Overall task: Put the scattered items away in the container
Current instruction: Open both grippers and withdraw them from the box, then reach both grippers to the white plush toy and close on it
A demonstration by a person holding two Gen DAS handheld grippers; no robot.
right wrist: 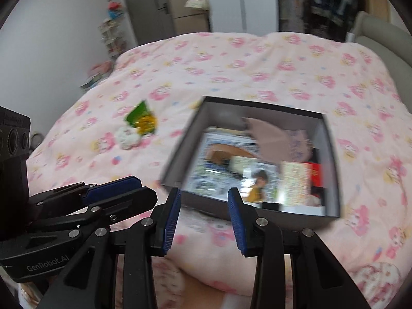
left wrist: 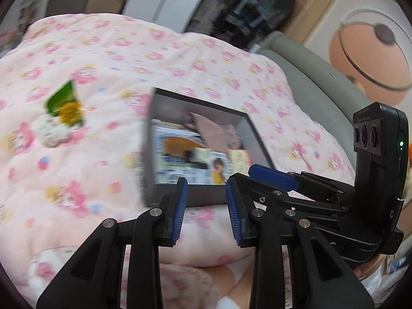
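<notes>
On the bed, a pink quilt (right wrist: 257, 59) with a flower print is covering everything, and a dark grey box (right wrist: 332, 154) is sitting open on it.

Box contents: a magazine or printed sheet (right wrist: 221, 159) is lying flat on the bottom, with a photo of a person on a smaller booklet (right wrist: 260, 182) over it; print is too blurred to read. A pinkish cloth (right wrist: 267, 136) is bunching at the far side, a yellow patterned card (right wrist: 296, 182) and something red (right wrist: 316, 175) are lying at the right end.

Still outside the box: a green packet (right wrist: 140, 118) with a yellow patch, touching a small white round item (right wrist: 127, 136), both lying on the quilt to the left of the box, well apart from it. Packet lettering is not legible.

Left gripper (left wrist: 206, 206) is hovering over the quilt at the box's near edge, its blue pads standing apart with nothing between them. Right gripper (right wrist: 203, 211) is doing the same just beside it, jaws apart and empty.

Readable writing: "GenRobot.AI" is showing in pale letters on the black body of the left gripper, seen at lower left in the right wrist view. A green light (left wrist: 401, 143) is glowing on the right gripper's camera block in the left wrist view.

Background: a grey headboard (left wrist: 309, 77) is curving behind the quilt; shelves and a door are blurring beyond.
</notes>
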